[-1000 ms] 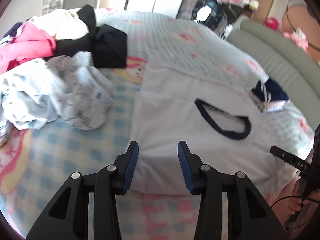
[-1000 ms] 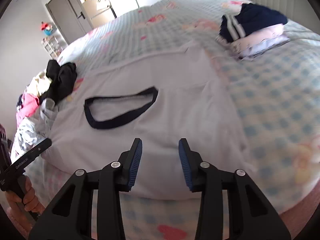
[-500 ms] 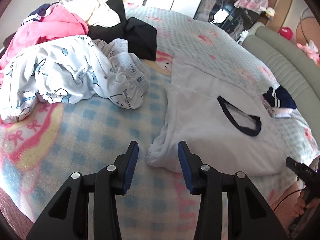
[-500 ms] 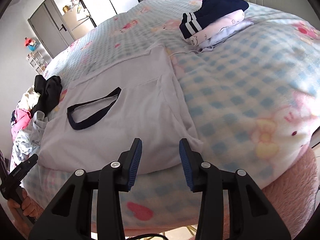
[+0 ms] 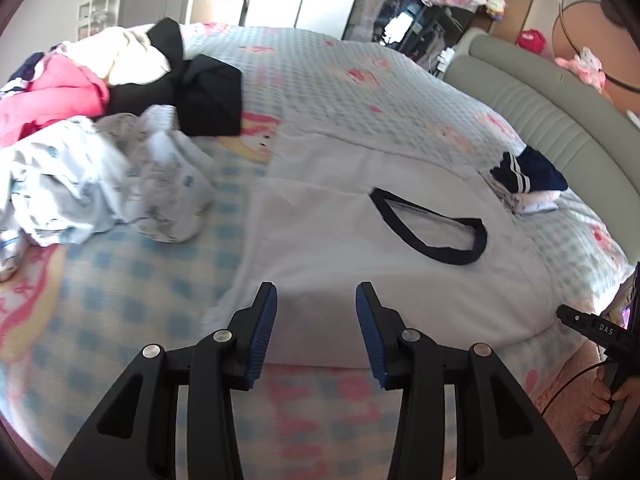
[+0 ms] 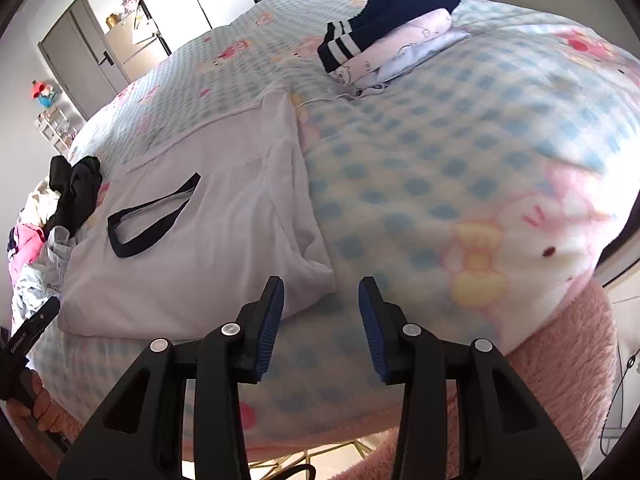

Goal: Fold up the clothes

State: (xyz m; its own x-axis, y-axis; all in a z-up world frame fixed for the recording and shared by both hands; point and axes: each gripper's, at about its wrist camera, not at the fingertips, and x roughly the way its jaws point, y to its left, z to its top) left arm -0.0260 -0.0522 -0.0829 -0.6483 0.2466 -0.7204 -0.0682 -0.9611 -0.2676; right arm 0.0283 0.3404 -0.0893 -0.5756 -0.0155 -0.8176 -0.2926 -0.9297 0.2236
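Only the left view shows the unfolded pile [image 5: 80, 168] (both tongs gaping).

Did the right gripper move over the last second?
Yes. The right gripper shifted right: it was over the white shirt, now it frames the shirt's right sleeve edge.

Bare checked blanket [image 6: 460, 152] lies open right of the white shirt [image 6: 224, 216], up to the folded stack [image 6: 384, 48] near the headboard. On the shirt's left, a strip of blanket [image 5: 132, 280] stays free before the heap of loose clothes [image 5: 100, 168].
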